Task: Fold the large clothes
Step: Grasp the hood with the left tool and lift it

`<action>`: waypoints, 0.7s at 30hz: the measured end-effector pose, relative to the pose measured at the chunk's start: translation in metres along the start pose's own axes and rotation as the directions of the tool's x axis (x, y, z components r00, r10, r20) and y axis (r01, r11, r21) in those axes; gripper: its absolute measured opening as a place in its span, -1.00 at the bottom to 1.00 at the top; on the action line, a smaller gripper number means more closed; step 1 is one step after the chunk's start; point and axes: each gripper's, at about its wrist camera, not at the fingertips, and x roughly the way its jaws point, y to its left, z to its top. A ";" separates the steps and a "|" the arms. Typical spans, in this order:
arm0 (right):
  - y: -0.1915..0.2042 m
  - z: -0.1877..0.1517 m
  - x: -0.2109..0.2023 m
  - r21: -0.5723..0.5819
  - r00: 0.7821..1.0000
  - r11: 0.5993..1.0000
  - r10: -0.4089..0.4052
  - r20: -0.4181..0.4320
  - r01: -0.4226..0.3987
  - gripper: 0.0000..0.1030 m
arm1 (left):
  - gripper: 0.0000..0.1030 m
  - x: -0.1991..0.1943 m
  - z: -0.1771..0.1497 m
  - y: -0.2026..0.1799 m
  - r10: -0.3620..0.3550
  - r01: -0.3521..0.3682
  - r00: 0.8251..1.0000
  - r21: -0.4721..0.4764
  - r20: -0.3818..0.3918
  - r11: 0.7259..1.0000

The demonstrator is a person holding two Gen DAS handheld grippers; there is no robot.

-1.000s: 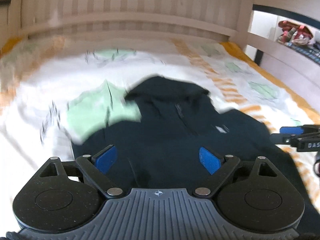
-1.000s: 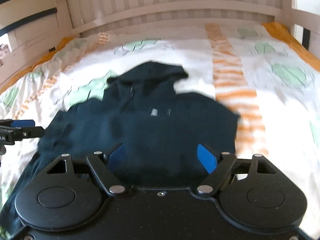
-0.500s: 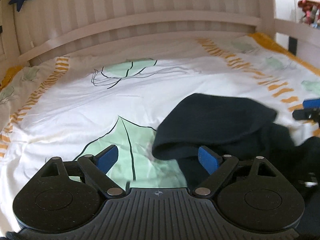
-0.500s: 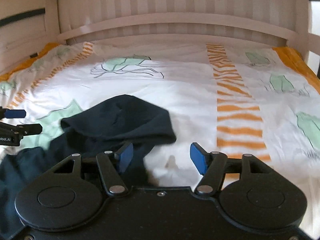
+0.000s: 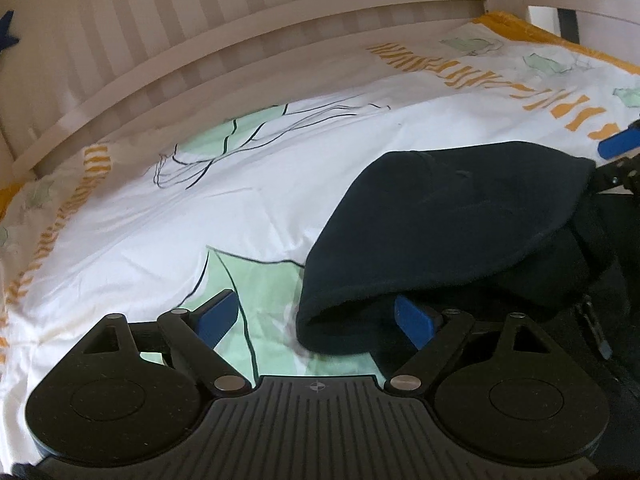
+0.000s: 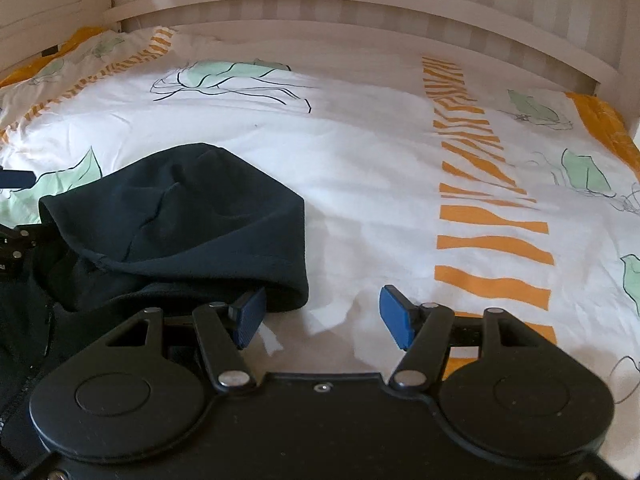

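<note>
Dark navy fleece hoodie (image 5: 460, 216) lying on white leaf-print duvet (image 5: 200, 208), hood toward slatted headboard. Left gripper (image 5: 316, 316) and right gripper (image 6: 320, 312) both spread wide, holding nothing, straddling opposite hood edges. Risk: pinching duvet along with fleece, or catching one layer only, leaving hood skewed on fold.

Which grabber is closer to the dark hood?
About equal. The left gripper straddles the hood at its left corner; the right gripper has one finger at the hood's right corner.
</note>
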 end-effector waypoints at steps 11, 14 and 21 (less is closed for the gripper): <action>-0.004 0.040 0.013 0.071 0.998 0.997 -0.007 0.064 0.002 0.06 | 0.58 0.013 0.037 0.037 0.107 -0.092 0.993 -0.234 0.052 0.968; -0.016 0.054 -0.001 0.134 0.987 0.991 -0.036 0.155 0.016 0.08 | 0.58 0.008 0.037 0.057 0.133 -0.103 0.988 -0.299 0.081 0.948; -0.018 0.028 0.020 0.075 1.000 0.997 0.009 0.015 -0.010 0.10 | 0.61 0.028 0.000 0.048 0.069 -0.076 0.996 -0.150 -0.053 0.986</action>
